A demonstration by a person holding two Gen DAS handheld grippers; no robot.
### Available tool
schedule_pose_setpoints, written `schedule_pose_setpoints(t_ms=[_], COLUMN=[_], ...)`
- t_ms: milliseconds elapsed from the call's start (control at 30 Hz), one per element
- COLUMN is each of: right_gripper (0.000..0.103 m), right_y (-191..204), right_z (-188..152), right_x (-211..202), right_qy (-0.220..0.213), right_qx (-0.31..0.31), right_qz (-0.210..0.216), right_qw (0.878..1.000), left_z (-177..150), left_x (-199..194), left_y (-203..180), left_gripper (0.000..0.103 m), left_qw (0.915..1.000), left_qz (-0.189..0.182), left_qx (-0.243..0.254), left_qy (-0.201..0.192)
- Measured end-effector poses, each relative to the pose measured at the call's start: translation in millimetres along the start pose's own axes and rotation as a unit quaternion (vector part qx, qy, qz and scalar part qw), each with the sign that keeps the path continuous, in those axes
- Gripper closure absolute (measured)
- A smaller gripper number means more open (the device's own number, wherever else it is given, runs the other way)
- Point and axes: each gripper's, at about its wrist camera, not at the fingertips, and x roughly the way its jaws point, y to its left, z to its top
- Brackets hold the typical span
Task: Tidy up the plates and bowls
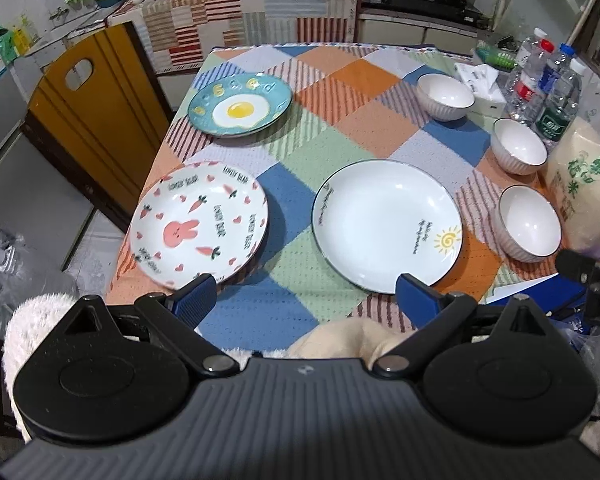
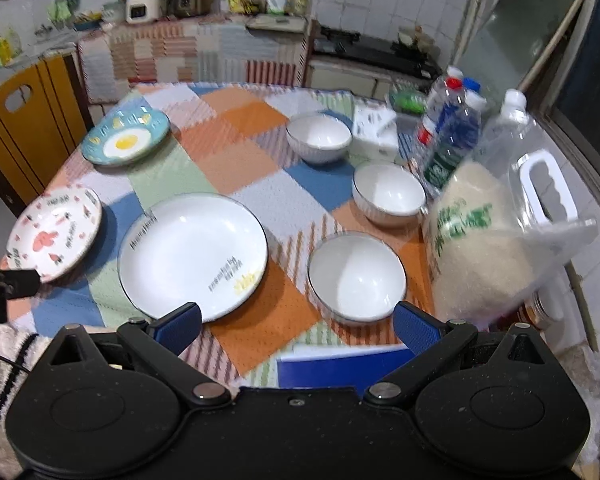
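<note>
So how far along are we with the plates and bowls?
Nothing looks done yet. The three plates, the egg plate, the bunny plate and the sun plate, lie apart on the tablecloth, and the three white bowls sit unstacked along its right side. Nothing is in hand: the left claw and right claw are open and empty. All the stacking is left.

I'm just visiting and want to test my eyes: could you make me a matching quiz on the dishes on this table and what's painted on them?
Things:
1. teal plate
2. pink-patterned plate
3. large white plate
4. nearest white bowl

Decoration:
A. small yellow sun by the rim
B. fried egg
C. plain white inside
D. pink rabbit, carrots and hearts

Pairs: 1-B, 2-D, 3-A, 4-C
</note>
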Motion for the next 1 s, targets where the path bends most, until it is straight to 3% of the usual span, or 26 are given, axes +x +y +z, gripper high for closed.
schedule_pose_setpoints(t_ms=[167,267,400,500,567,700,767,1000], right_gripper=[0.0,0.0,0.0,0.004,0.016,0.016,0.022,0.033], right_y=[-2.0,-1.2,-1.7,-0.5,-2.0,-8.5,-10.8,-9.6], right_z=[12.3,14.6,12.2,9.7,6.7,-6.0,-12.9,-27.2], right_x=[-6.6,1.4,29.9,61.7,82.8,120.2,135.2,169.3], right_qy=[-0.078,-0.133,-0.154,-0.112,-0.081,-0.037,-0.018,0.035], right_qx=[-0.015,-0.05,-0.058,-0.043,-0.022,0.049,0.083,0.133], right_qz=[0.03,0.056,0.109,0.137,0.16,0.199,0.21,0.197], right_qw=[0.996,0.988,0.98,0.983,0.983,0.978,0.974,0.971], left_z=[23.7,33.1,40.2,44.9,50.1,64.9,71.9,73.1], left_x=[27.1,46.5,78.4,104.3,120.3,153.4,170.5,214.5], left_y=[4.0,4.8,1.1,-4.3,-4.2,-1.9,1.4,8.5], left_gripper=[0.007,0.006,0.006,0.007,0.008,0.008,0.009,0.032], left_qw=[0.9997,0.9993,0.9976,0.9951,0.9933,0.9902,0.9892,0.9832], left_qz=[-0.015,-0.016,-0.023,-0.047,-0.069,-0.084,-0.088,-0.108], left_qx=[0.01,0.033,0.065,0.085,0.086,0.098,0.096,0.103], left_qy=[0.016,-0.001,0.003,0.02,0.033,0.054,0.068,0.106])
